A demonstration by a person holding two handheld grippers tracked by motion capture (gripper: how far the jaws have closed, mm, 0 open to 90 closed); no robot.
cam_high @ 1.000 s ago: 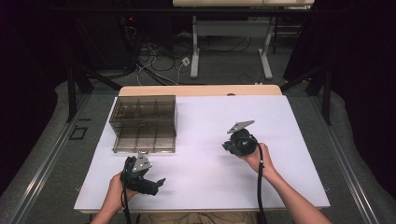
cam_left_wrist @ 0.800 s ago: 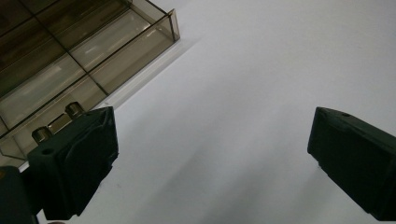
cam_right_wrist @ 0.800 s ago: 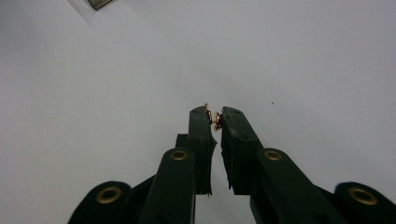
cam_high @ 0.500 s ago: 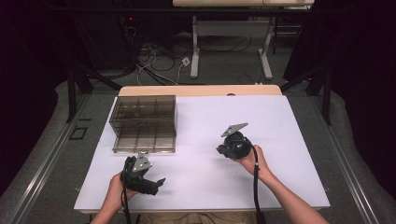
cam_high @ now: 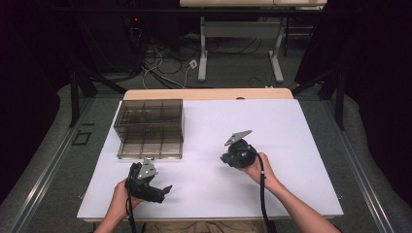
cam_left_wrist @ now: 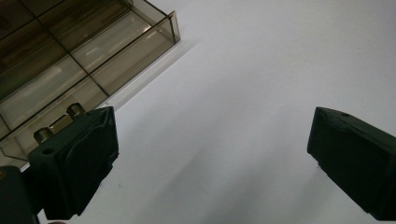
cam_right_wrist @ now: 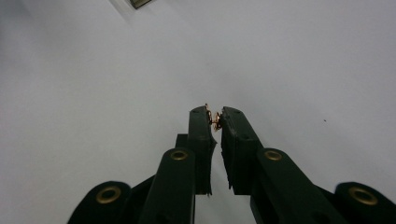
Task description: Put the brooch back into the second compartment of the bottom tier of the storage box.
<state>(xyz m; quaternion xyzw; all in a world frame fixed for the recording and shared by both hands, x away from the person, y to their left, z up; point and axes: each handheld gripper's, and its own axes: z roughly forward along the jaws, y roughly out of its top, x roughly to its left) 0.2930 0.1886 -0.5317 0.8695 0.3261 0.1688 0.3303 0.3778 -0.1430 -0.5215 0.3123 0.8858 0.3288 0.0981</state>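
Compartment box point(cam_high: 149, 128) beyond left gripper point(cam_left_wrist: 210, 154), jaws wide; right gripper point(cam_right_wrist: 215, 122) jaws clenched on small brass piece point(cam_right_wrist: 216, 120)

On the tabletop point(cam_high: 291, 126), the compartment box point(cam_high: 149, 128) sits at ten o'clock — the left hand-held gripper point(cam_high: 145, 183) lies at seven o'clock, just before it. The right hand-held gripper point(cam_high: 238, 154) is near centre, pinching a small metal piece point(cam_right_wrist: 216, 120).

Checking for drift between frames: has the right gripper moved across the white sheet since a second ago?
Yes. The right gripper has shifted left and slightly nearer the person, closing toward the smoky compartment box, which stayed put.
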